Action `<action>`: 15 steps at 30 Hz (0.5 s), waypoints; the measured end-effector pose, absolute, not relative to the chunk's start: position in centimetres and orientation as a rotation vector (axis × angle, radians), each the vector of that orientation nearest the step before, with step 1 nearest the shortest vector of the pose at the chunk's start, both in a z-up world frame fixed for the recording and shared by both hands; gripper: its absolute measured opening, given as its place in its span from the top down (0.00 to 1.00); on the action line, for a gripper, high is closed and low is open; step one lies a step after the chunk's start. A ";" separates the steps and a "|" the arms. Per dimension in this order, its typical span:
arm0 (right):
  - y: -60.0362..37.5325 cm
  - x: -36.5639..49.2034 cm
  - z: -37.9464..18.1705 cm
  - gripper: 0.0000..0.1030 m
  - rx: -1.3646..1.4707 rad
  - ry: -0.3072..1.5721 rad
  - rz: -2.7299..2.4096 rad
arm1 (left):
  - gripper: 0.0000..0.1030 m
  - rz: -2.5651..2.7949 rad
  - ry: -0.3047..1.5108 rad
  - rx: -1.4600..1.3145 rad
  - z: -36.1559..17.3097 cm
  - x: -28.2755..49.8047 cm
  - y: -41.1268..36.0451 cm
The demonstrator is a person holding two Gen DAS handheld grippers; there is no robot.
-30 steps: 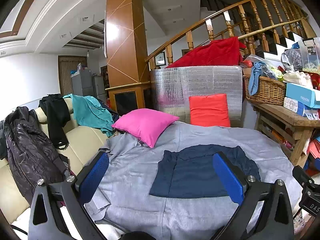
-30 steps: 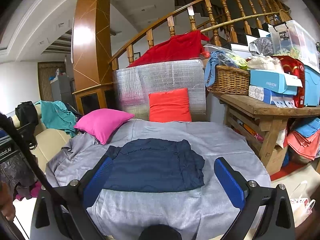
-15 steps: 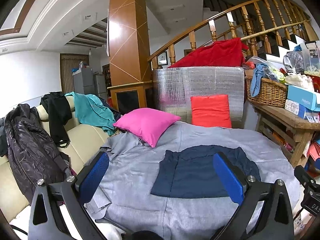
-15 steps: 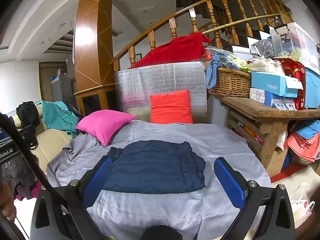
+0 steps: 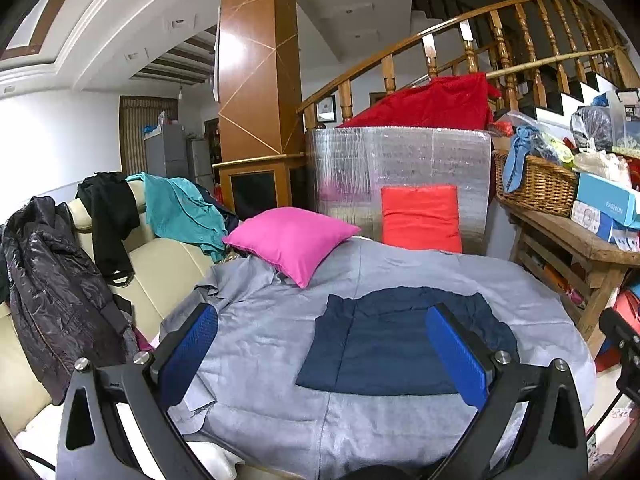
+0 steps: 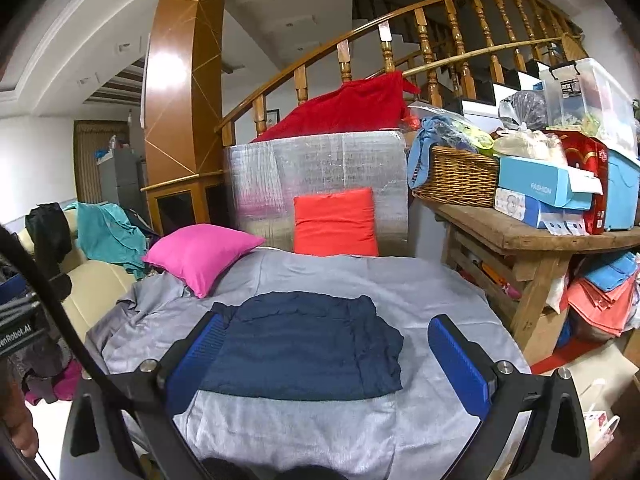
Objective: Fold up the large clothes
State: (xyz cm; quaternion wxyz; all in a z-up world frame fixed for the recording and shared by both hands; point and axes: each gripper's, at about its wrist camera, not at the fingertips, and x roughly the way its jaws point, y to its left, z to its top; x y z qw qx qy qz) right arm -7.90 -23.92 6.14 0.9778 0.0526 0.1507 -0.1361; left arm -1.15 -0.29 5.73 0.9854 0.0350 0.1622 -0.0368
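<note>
Little changed over the last second beyond a slight drift: left claw [image 5: 320,354] and right claw [image 6: 328,360] both spread wide and empty above the navy garment [image 6: 304,348], lying folded flat on the grey-covered desk [image 6: 420,288], apparently finished.

Lived-in home: wooden staircase [image 6: 420,36], clothes-draped sofa [image 5: 160,264], cushions, cluttered table [image 6: 560,236].
</note>
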 end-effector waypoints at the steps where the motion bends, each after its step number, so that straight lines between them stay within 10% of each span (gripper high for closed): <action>1: -23.9 -7.6 6.2 0.00 0.105 0.306 -0.272 | 0.00 -0.075 0.328 0.069 5.7 -1.0 -0.2; 15: -26.1 -1.4 4.4 0.00 0.107 0.363 -0.293 | 0.00 -0.059 0.407 0.084 3.6 6.0 -1.3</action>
